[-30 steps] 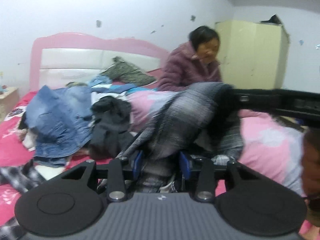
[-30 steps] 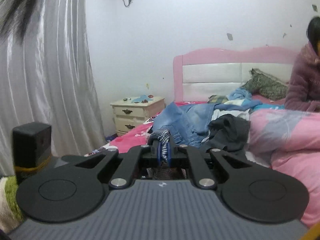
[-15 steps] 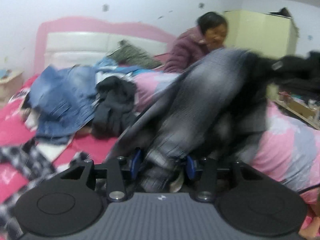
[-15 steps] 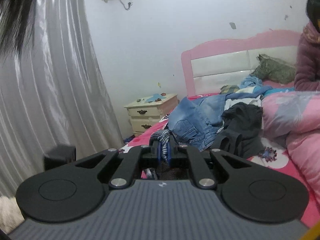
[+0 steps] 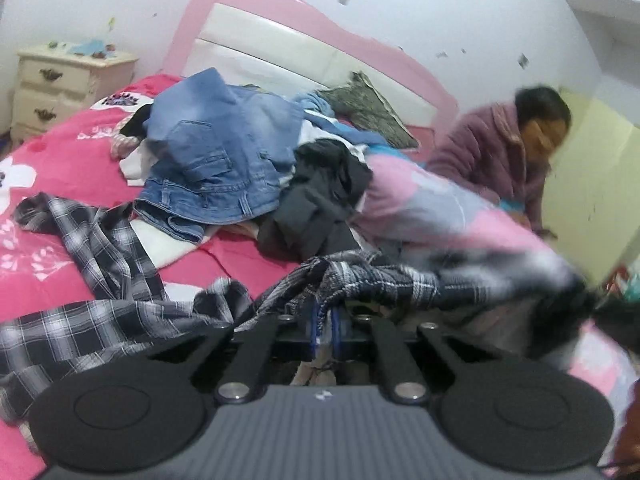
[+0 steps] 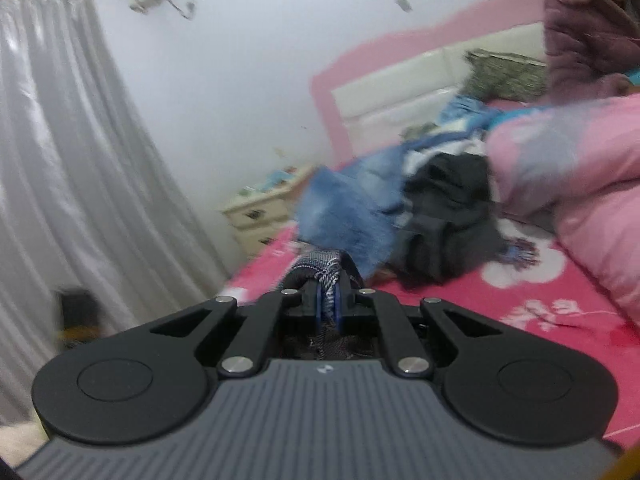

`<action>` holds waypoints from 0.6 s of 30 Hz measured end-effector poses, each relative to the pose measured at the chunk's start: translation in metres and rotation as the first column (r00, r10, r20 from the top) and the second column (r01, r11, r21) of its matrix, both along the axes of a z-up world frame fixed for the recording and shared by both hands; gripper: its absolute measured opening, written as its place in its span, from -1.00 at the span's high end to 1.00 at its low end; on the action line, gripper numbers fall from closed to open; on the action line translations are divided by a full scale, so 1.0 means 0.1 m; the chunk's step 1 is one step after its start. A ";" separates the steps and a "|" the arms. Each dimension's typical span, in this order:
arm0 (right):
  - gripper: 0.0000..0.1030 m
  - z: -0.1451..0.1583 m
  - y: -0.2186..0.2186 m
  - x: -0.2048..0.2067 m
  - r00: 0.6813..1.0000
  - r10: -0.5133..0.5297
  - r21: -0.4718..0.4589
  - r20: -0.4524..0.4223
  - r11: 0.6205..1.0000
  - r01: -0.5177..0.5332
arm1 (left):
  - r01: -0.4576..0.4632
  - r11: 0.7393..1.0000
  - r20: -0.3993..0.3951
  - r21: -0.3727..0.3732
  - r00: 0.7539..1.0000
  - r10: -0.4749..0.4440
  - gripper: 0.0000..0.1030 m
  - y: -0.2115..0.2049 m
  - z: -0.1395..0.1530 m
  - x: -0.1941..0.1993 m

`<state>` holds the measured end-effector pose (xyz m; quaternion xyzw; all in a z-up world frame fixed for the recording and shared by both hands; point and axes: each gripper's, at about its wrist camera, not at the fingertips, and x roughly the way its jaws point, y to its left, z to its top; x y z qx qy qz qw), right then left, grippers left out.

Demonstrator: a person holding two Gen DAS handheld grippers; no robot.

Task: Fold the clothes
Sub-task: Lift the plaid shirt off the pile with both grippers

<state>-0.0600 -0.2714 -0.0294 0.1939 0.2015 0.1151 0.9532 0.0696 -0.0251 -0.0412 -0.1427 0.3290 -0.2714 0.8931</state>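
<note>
Left gripper (image 5: 325, 326): a grey ribbed housing is seen at 6 o'clock, marked by a small white emblem. It is flanked at 8 and 4 o'clock by two black rounded lobes, each embossed with a circle. Black linkage bars are fixed by silver round-headed screws. Blue pads line the fingers (image 5: 313, 320).

Right gripper (image 6: 327, 306): the same build is shown, with grey ribbed housing, white emblem, twin black disc-marked lobes, silver screws at the pivots and triangular cut-outs in the outer arms. Its blue-edged pads (image 6: 319, 308) lie toward 12 o'clock.
</note>
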 end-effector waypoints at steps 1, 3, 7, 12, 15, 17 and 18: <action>0.90 -0.08 -0.02 0.10 1.000 -0.014 -0.015 -0.026 1.000 0.014 | -0.004 1.000 -0.009 -0.002 1.000 0.004 0.86 0.01 -0.01 0.05; 0.88 -0.23 -0.03 0.31 0.997 -0.032 -0.058 -0.073 0.998 0.027 | -0.017 1.000 -0.025 0.005 1.000 0.017 0.86 0.01 -0.03 0.16; 0.74 -0.64 0.03 0.81 0.977 -0.039 -0.160 -0.209 0.987 0.005 | -0.048 0.996 -0.080 0.078 0.995 0.054 0.86 -0.05 -0.20 0.39; 0.05 -1.22 0.05 1.26 0.866 -0.022 -0.097 -0.500 0.995 -0.030 | -0.076 0.992 -0.161 0.103 0.983 0.092 0.86 0.01 -0.53 0.66; -0.23 -1.43 0.02 1.24 0.825 -0.018 0.000 -0.565 1.000 0.022 | -0.082 0.991 -0.177 0.102 0.979 0.099 0.86 0.10 -0.66 0.72; -0.29 -1.56 -0.02 1.25 0.800 -0.036 0.049 -0.598 0.996 0.081 | -0.074 0.991 -0.182 0.112 0.979 0.094 0.85 0.16 -0.72 0.72; -0.29 -1.61 -0.03 1.29 0.792 -0.034 0.078 -0.610 0.992 0.103 | -0.069 0.990 -0.182 0.120 0.979 0.090 0.85 0.19 -0.74 0.71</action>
